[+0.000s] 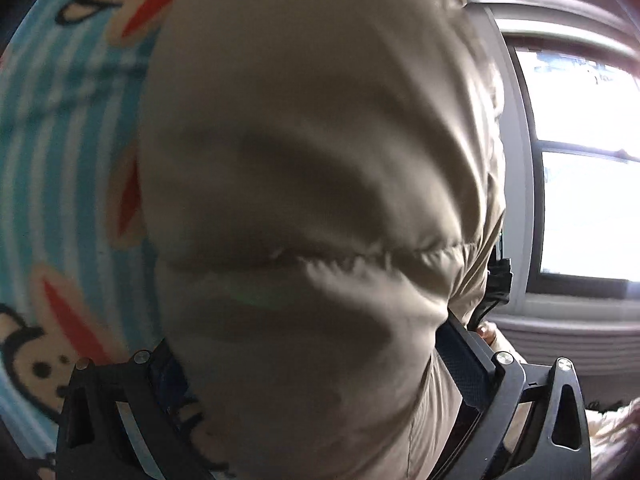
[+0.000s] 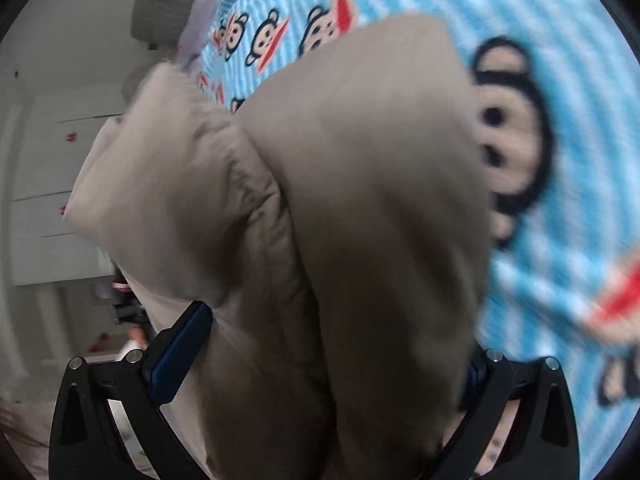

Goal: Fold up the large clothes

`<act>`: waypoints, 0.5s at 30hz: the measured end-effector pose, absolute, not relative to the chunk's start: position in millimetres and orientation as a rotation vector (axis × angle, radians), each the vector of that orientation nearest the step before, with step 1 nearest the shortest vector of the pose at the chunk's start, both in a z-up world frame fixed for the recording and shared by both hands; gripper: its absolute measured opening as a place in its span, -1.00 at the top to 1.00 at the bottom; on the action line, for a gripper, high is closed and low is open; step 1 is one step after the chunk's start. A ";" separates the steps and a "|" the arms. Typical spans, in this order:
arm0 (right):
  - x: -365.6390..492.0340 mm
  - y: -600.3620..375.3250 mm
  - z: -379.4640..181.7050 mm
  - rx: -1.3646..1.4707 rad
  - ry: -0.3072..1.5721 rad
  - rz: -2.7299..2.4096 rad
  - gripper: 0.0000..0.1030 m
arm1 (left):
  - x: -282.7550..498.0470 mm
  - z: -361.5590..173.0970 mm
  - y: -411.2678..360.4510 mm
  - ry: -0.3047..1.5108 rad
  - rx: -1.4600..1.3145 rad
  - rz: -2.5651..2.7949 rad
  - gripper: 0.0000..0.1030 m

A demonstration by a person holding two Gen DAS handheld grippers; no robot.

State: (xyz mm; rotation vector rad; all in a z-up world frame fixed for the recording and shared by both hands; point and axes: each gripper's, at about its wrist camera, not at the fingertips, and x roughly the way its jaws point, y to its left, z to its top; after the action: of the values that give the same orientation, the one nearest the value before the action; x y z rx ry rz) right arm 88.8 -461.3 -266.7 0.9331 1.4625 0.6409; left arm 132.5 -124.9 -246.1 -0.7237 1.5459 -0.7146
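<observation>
**Beige padded jacket bunched in both my claws over the monkey-print bed cover**

While the blue-and-white striped fleece bed cover with cartoon monkey faces (image 2: 560, 128) spreads out behind everything, the bulk of both views is taken up by the beige quilted padded jacket (image 1: 304, 152), lifted close to my cameras. In my left wrist view the same cover (image 1: 60, 168) fills the left edge, and a bright window with a grey frame (image 1: 584, 168) stands on the right. In my right wrist view a pale wall with white drawers or cabinet fronts (image 2: 44, 200) runs down the left side, blurred.

The jacket hangs between the cameras and the bed cover; whether any part of it touches the cover I cannot tell. Across it in the left view runs a puckered stitched seam (image 1: 360, 260). In the right view the jacket (image 2: 360, 200) shows a thick rolled edge (image 2: 256, 200) and a padded flap sticking out to the left.

My left claw (image 1: 308, 364) is clenched on jacket fabric: the cloth fills the whole gap between its black fingers with blue pads (image 1: 466, 360). My right claw (image 2: 324, 356) likewise grips the jacket, with fabric packed between its blue-padded fingers (image 2: 180, 356).
</observation>
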 end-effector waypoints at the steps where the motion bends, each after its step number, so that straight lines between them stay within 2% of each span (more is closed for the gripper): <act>1: 90.9 -458.1 -270.2 0.953 1.462 0.641 -1.00 | 132.3 -244.9 -127.2 1.542 -0.719 -0.703 -1.00; 3: 91.4 -456.7 -270.8 0.973 1.455 0.627 -1.00 | 130.5 -236.0 -133.3 1.523 -0.688 -0.692 -0.99; 6: 88.1 -455.1 -268.2 1.028 1.443 0.622 -0.90 | 129.4 -220.8 -135.8 1.498 -0.669 -0.695 -0.80; 8: 85.8 -453.2 -263.6 1.080 1.422 0.638 -0.61 | 129.8 -209.9 -133.7 1.481 -0.675 -0.708 -0.72; 15: 86.0 -431.9 -233.4 1.093 1.368 0.692 -0.56 | 131.6 -176.9 -117.1 1.426 -0.663 -0.766 -0.72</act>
State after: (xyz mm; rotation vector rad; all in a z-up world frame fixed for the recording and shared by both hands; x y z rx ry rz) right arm 86.0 -431.9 -233.4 1.0934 1.3677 0.6922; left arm 131.6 -117.1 -176.9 -0.6632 1.4262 -0.7659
